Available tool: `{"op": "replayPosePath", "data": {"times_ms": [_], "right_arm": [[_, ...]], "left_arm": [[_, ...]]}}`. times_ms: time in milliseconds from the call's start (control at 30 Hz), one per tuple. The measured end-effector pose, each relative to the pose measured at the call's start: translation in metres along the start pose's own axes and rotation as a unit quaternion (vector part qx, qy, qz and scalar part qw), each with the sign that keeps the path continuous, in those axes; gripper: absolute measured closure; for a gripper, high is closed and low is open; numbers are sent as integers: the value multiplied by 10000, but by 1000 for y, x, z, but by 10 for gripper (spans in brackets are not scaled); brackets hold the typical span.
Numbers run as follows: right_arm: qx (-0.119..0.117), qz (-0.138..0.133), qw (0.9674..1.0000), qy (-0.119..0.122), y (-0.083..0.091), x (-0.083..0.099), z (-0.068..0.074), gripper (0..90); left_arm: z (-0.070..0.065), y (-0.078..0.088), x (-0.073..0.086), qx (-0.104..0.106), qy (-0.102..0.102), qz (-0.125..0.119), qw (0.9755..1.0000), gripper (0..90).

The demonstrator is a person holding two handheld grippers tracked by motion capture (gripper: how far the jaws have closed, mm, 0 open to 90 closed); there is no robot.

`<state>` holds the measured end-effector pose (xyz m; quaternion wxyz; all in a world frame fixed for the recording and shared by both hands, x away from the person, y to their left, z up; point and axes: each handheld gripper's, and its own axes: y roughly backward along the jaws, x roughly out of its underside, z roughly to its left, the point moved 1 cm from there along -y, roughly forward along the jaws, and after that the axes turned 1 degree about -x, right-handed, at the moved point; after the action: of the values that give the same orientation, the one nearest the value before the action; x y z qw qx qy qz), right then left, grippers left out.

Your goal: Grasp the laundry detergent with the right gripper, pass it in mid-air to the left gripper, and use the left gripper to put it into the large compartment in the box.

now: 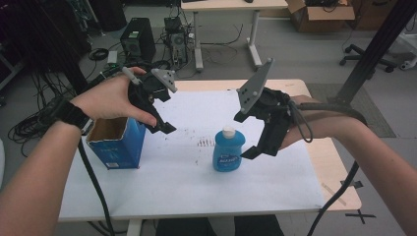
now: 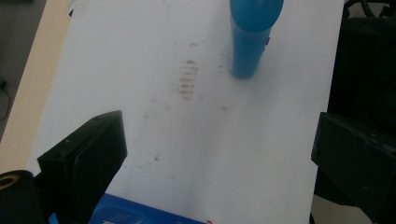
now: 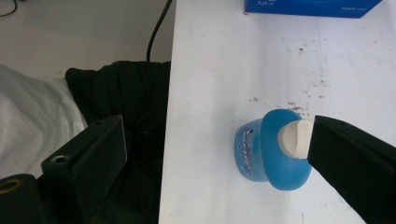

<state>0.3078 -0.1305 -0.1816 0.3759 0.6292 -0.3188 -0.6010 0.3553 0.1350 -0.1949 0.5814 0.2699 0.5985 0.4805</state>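
The blue bottle (image 1: pixel 228 150) stands upright near the middle of the table (image 1: pixel 275 191), well right of the open blue box (image 1: pixel 116 141). The right gripper (image 1: pixel 255 147) hovers just right of the bottle, jaws apart and empty; the left gripper (image 1: pixel 164 127) hangs above and left of it, also spread. To grip well, I judge the right gripper should drop lower and centre the bottle's body between its jaws before squeezing.

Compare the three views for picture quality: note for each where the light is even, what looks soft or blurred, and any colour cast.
High view: even, dim light, sharp; bottle and box cast only faint shadows on the sheet. Left gripper view: soft throughout, the bottle smeared, the jaws blurred at the edges. Right gripper view: bright, the sheet nearly washed out with a bluish cast; the cap fairly crisp, the near jaws soft.
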Motion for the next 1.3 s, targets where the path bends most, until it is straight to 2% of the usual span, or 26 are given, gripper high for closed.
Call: {"op": "replayPosePath", "data": {"times_ms": [100,267,300,433,633,767,967,1100,1200,1300], "right_arm": [[6,-6,10000,20,1,0,0,42],[39,-104,9999,36,6,2,-3,41],[55,-202,9998,50,8,3,-5,39],[81,-282,9995,102,9,6,-8,38],[198,-541,9982,132,17,12,-16,30],[188,-730,9970,176,21,16,-19,17],[338,-877,9956,44,25,29,-29,17],[503,-1066,9930,-90,27,43,-39,13],[550,-1152,9917,-165,26,50,-43,13],[600,-1332,9889,-268,25,63,-51,13]], "left_arm": [[1,0,0,-40,33,-24,10000,39],[2,0,-1,28,23,22,10000,40],[2,-1,-1,36,-18,34,10000,40],[2,-3,0,25,12,79,10000,40],[1,-2,3,-1,68,55,10000,41],[1,-1,4,10,106,61,9999,45],[1,-5,4,14,105,75,9999,45],[0,-8,5,43,131,98,9999,45],[0,-10,7,52,161,88,9998,45],[1,-10,9,47,202,104,9997,45]]}}
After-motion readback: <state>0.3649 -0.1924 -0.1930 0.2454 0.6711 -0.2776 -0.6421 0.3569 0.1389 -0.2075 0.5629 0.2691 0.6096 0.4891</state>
